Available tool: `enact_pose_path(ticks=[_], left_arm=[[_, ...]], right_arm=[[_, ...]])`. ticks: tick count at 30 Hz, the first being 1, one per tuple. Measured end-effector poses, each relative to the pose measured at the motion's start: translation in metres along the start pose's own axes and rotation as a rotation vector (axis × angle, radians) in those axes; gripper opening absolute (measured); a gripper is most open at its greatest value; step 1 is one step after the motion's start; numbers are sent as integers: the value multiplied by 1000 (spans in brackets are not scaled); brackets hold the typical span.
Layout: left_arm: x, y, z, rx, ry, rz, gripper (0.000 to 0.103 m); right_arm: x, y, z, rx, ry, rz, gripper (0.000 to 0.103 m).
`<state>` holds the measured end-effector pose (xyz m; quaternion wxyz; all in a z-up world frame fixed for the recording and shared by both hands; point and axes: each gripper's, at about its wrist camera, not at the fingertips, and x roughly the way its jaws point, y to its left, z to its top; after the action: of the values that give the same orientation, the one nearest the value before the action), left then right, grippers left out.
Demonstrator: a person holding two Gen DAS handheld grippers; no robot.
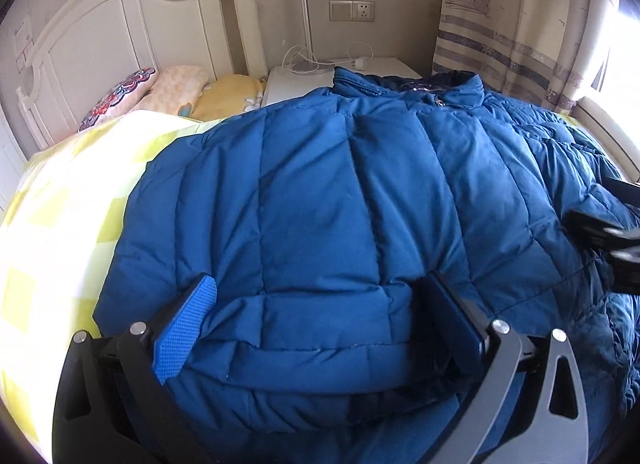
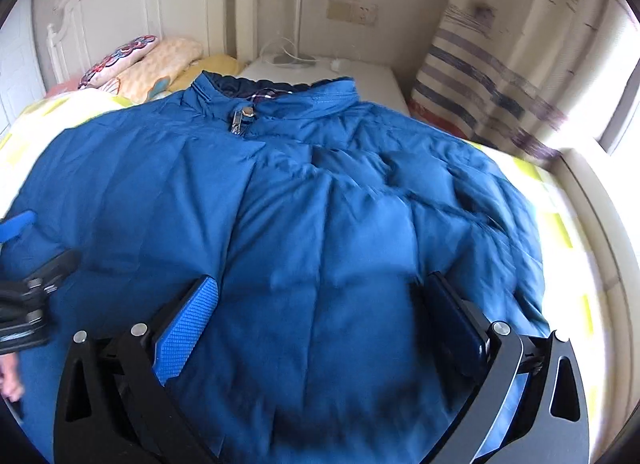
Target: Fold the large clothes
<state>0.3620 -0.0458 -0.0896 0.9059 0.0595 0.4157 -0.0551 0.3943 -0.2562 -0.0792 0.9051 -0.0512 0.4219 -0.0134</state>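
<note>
- Left side: yellow-and-white checked bedsheet (image 1: 60, 224) is showing bare beside the coat; stitched pillows (image 1: 160, 92) are piled against the white headboard (image 1: 100, 32).
- Left gripper (image 1: 320, 304) is sitting low at the hem of the blue puffer jacket (image 1: 340, 184), jaws spread wide, blue textured pads (image 1: 184, 328) either side of a rolled band of hem. Fabric is bulging between them, not pinched.
- Centre: jacket is lying flat on the bed, front up, zipped, collar (image 2: 276, 100) pointing at the white nightstand (image 2: 360, 76).
- Progress, my read: spreading looks done, folding barely starting. The left side edge looks tucked in, no sleeve visible there. Right side and the hem-to-collar fold are still open.
- Material: slick nylon shell, quilted in puffy panels, lofty fill. Likely springing back unless pressed.
- Right gripper (image 2: 320, 304) is hovering over the lower front panel, jaws also wide apart, nothing held.
- Far right: bunched quilted folds, possibly the sleeve, are running off toward the striped curtain (image 2: 480, 76) and bright window.
</note>
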Motion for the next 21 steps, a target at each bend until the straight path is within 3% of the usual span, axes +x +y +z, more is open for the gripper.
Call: enact_pose_path(ticks=[3, 5, 7, 11, 13, 15, 17, 18, 19, 21], left_arm=[[0, 2, -1, -5, -1, -5, 101], [1, 0, 2, 0, 1, 1, 101], [2, -3, 3, 6, 2, 9, 101], [-12, -6, 1, -9, 0, 52, 100], [-42, -10, -6, -51, -53, 6, 101], [-61, -20, -17, -26, -90, -26, 101], [-56, -33, -28, 30, -61, 29, 101], [-41, -39, -35, 67, -14, 55, 101], [-28, -40, -39, 74, 40, 47, 101], [-28, -30, -35, 20, 37, -13, 101]], right_arm=[[-35, -3, -21, 10, -70, -26, 98], [-24, -4, -39, -21, -22, -39, 99], [-18, -5, -50, -33, -38, -17, 99], [-37, 4, -42, -3, 10, -27, 98], [-62, 13, -49, -7, -65, 49, 98], [-65, 25, -63, -46, -56, 38, 98], [-38, 34, -79, -68, 42, 40, 99], [-34, 30, -83, -30, 26, 66, 99], [-33, 26, -82, -13, 31, 78, 98], [-33, 27, -81, -16, 34, 73, 99]])
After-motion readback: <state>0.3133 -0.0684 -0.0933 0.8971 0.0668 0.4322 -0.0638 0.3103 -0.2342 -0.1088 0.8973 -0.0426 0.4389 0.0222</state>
